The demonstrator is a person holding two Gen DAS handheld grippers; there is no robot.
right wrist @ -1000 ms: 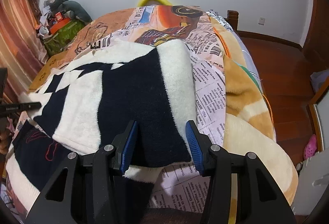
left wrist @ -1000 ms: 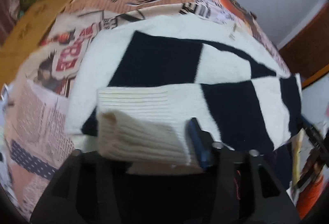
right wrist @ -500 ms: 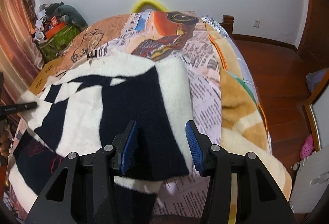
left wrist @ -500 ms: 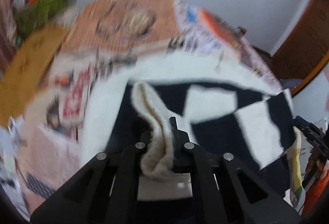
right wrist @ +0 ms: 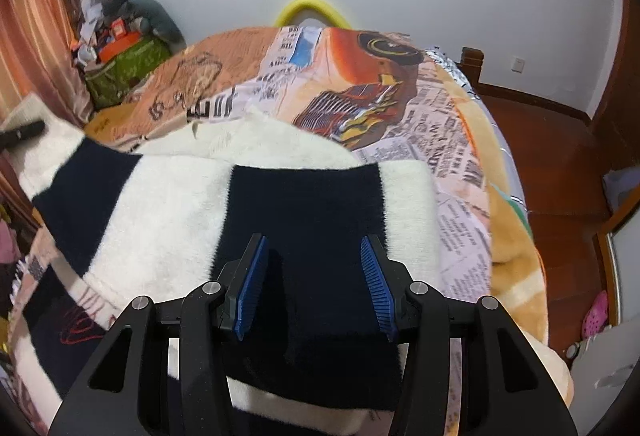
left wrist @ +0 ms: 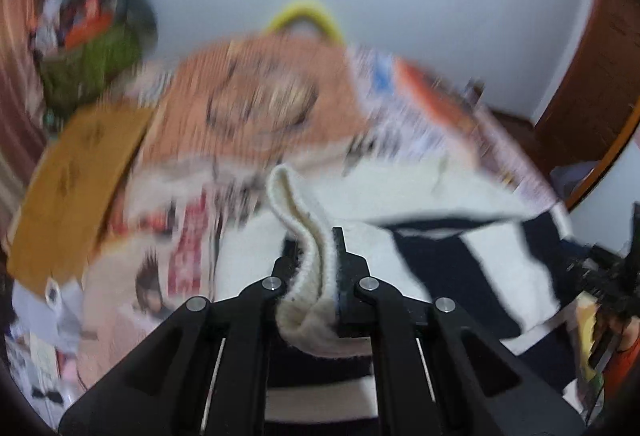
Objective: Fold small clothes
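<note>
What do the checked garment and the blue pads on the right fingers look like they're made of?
Checked garment: soft knit, probably wool or acrylic; fuzzy nap, ribbed cream cuff in the left gripper. Blue pads: matte ridged rubber or plastic, unclear which.

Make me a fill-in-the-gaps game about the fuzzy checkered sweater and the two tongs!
1. The left tongs are shut on the sweater's cream ribbed ____.
2. The right tongs are ____, with the sweater beneath them.
3. The sweater's squares are cream and ____.
4. The sweater lies on a ____ covered by a printed blanket.

Missing words: cuff; open; black; bed
</note>
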